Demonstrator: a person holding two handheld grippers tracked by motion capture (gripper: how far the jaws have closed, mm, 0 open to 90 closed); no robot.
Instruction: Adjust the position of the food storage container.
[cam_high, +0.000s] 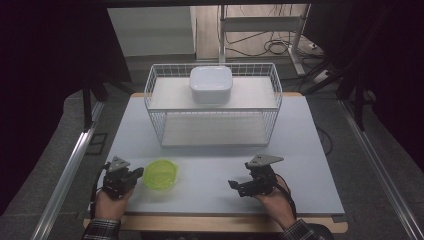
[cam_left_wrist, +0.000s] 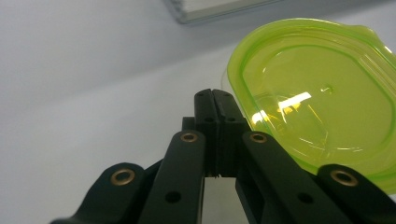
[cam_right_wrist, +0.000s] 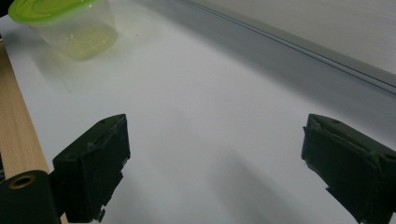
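The surface (cam_high: 300, 150) is a pale board carrying 3 items of descending size. The white wire rack (cam_high: 213, 102) stands at the far middle, with 2 levels. A white lidded box (cam_high: 210, 84) sits on its upper shelf. The green-lidded container (cam_high: 161, 174) stands at the near left of the surface, well apart from the rack; in the right tool view its clear body and green lid (cam_right_wrist: 51, 10) appear upright and closed. The left tool (cam_high: 134, 175) rests just beside the container's left edge with its jaws fully together and nothing between them; in the left tool view the closed tips lie against or just short of the lid rim (cam_left_wrist: 243, 93), and contact cannot be confirmed. The right tool (cam_high: 235, 186) hangs low over bare surface at the near right, jaws wide apart and empty. Judged step: approach to the container, grasp not yet made. The next move likely calls for opening the left tool, straddling the container wall or rim, then closing.
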